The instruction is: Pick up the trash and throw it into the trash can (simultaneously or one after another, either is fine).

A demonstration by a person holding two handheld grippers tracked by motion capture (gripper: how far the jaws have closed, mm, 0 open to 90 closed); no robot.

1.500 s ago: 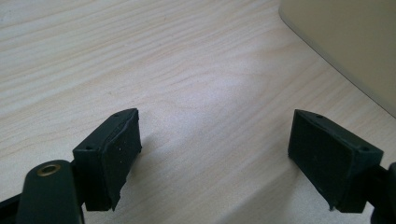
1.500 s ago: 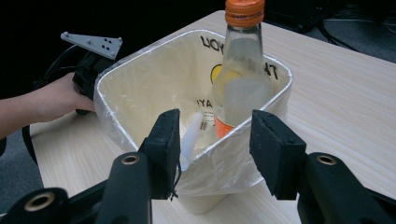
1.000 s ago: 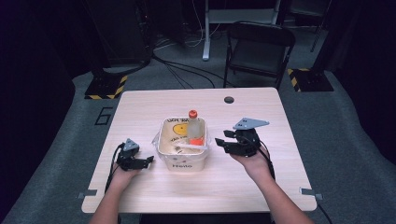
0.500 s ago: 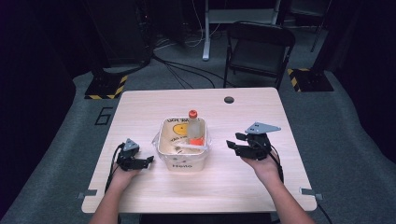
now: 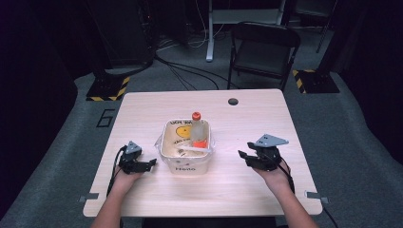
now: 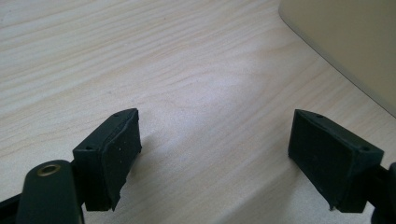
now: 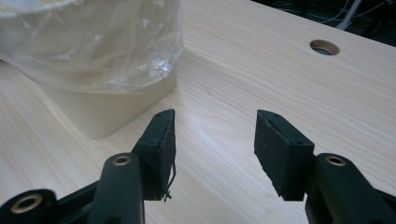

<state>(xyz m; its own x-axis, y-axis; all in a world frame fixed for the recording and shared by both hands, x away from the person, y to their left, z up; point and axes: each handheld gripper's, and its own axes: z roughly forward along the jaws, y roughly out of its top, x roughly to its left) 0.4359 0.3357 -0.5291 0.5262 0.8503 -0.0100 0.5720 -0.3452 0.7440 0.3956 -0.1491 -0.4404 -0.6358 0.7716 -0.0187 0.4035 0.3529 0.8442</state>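
A cream bin (image 5: 186,167) lined with a clear plastic bag (image 7: 93,42) stands mid-table. Inside it are a clear bottle with an orange cap (image 5: 196,124), something orange and a white stick-like piece. My left gripper (image 5: 149,164) rests on the table just left of the bin, open with nothing between its jaws (image 6: 212,158); the bin's wall (image 6: 345,42) shows at the upper right of the left gripper view. My right gripper (image 5: 243,156) sits to the bin's right, open and empty (image 7: 215,144), pointing toward the bin (image 7: 107,109).
A round cable hole (image 5: 233,101) sits near the table's far edge, also seen in the right gripper view (image 7: 324,46). A black folding chair (image 5: 263,47) stands beyond the table. Bare wood surrounds the bin on all sides.
My right gripper has drawn back to the right and toward the person, away from the bin. The left gripper has stayed put.
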